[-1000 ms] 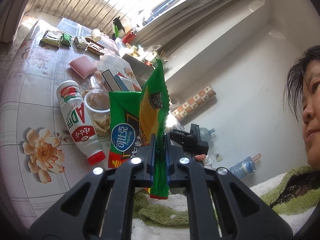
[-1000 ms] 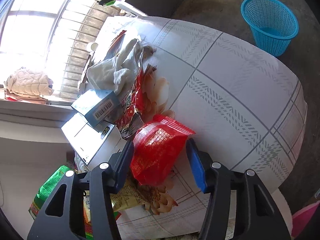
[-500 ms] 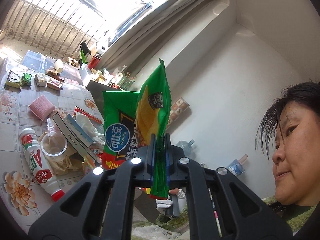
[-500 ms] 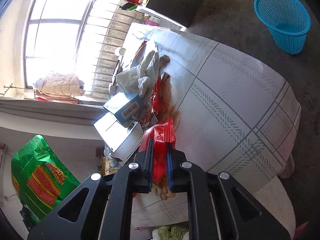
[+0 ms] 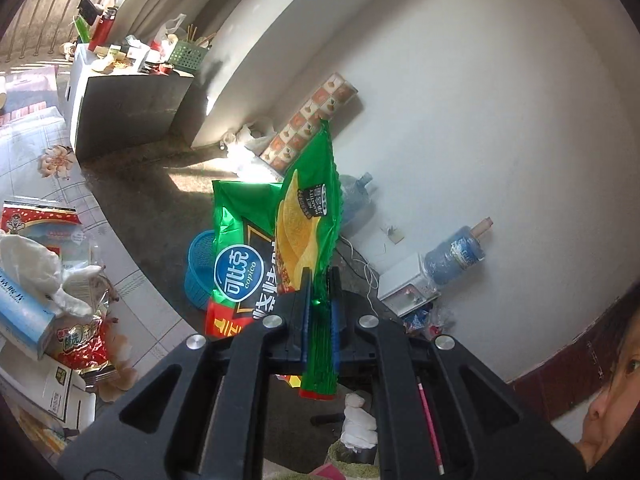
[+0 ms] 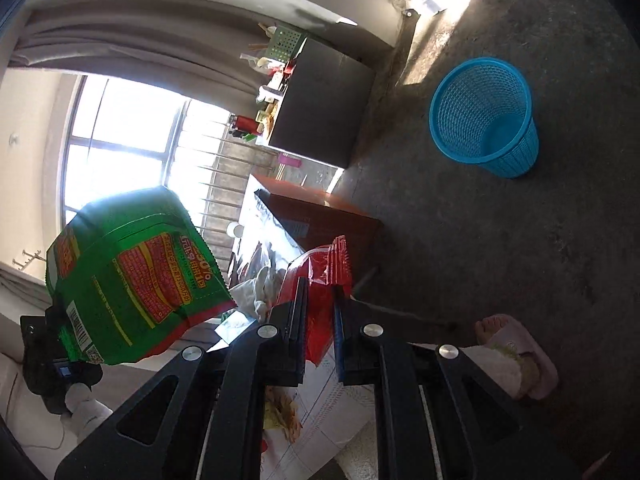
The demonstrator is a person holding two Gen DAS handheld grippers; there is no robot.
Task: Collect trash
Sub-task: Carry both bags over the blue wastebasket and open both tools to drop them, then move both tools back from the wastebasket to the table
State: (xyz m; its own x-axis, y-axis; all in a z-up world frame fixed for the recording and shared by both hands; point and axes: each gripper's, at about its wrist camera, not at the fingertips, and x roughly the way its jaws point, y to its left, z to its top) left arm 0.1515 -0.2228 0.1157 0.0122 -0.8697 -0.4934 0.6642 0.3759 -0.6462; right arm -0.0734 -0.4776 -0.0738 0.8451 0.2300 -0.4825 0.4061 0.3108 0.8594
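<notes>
My left gripper (image 5: 319, 300) is shut on a green chip bag (image 5: 308, 220) and holds it in the air beyond the table edge; the same bag shows in the right wrist view (image 6: 132, 280). My right gripper (image 6: 320, 304) is shut on a red snack bag (image 6: 320, 276), lifted off the table. A blue mesh waste basket (image 6: 486, 116) stands on the floor ahead of the right gripper; in the left wrist view the waste basket (image 5: 200, 268) is partly hidden behind the green bag.
The tiled-pattern table (image 5: 132, 304) at left carries a red wrapper (image 5: 80, 340), a white cloth (image 5: 36, 264) and boxes. A dark cabinet (image 6: 320, 108) stands by the window. Water jugs (image 5: 456, 256) lie by the wall. A slippered foot (image 6: 516, 352) is on the floor.
Both grippers have swung away from the table toward the floor and the blue basket. The right gripper closed on the red bag and lifted it; the left still holds the green bag.
</notes>
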